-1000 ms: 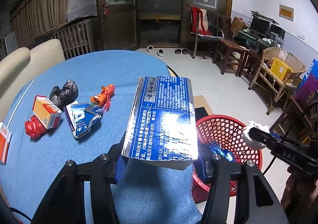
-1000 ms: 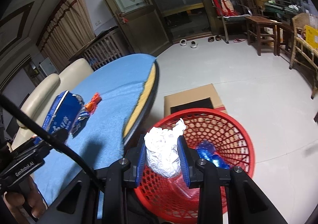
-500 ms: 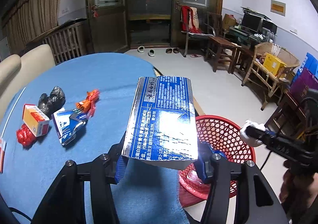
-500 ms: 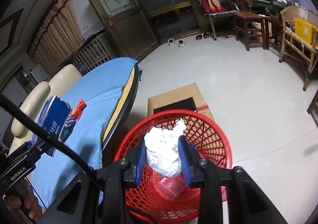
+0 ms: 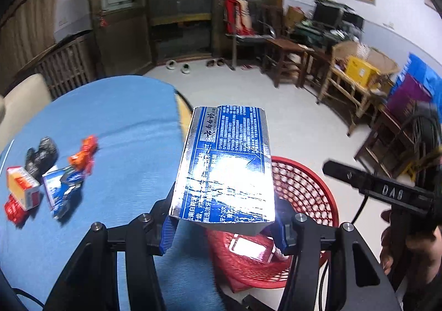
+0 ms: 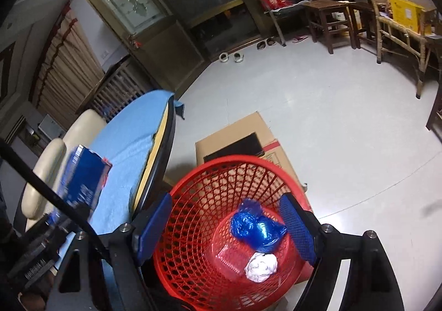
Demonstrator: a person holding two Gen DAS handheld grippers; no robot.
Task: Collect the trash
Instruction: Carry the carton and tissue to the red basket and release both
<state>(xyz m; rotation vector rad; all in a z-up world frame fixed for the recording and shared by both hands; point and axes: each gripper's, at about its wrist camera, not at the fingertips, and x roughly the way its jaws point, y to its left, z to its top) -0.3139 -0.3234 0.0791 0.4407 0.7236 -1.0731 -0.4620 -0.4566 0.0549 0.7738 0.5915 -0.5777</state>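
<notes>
My left gripper (image 5: 223,231) is shut on a blue and silver carton (image 5: 225,167), held above the table edge next to the red mesh basket (image 5: 306,189). My right gripper (image 6: 225,231) is open and empty right over the basket (image 6: 215,192). A crumpled white paper ball (image 6: 261,271) and a blue bag (image 6: 255,229) lie in the basket's bottom. More trash lies on the blue tablecloth (image 5: 118,123): a black bag (image 5: 41,157), an orange wrapper (image 5: 83,152), a blue packet (image 5: 62,186) and a red and white box (image 5: 22,186).
A cardboard box (image 6: 248,140) stands on the floor behind the basket. A cream sofa (image 6: 52,156) is behind the table. Wooden chairs and tables (image 5: 292,60) line the far right wall. The white floor (image 6: 331,106) is open.
My right gripper opened and the white paper ball dropped into the basket. My left gripper moved right with the carton, closer to the basket.
</notes>
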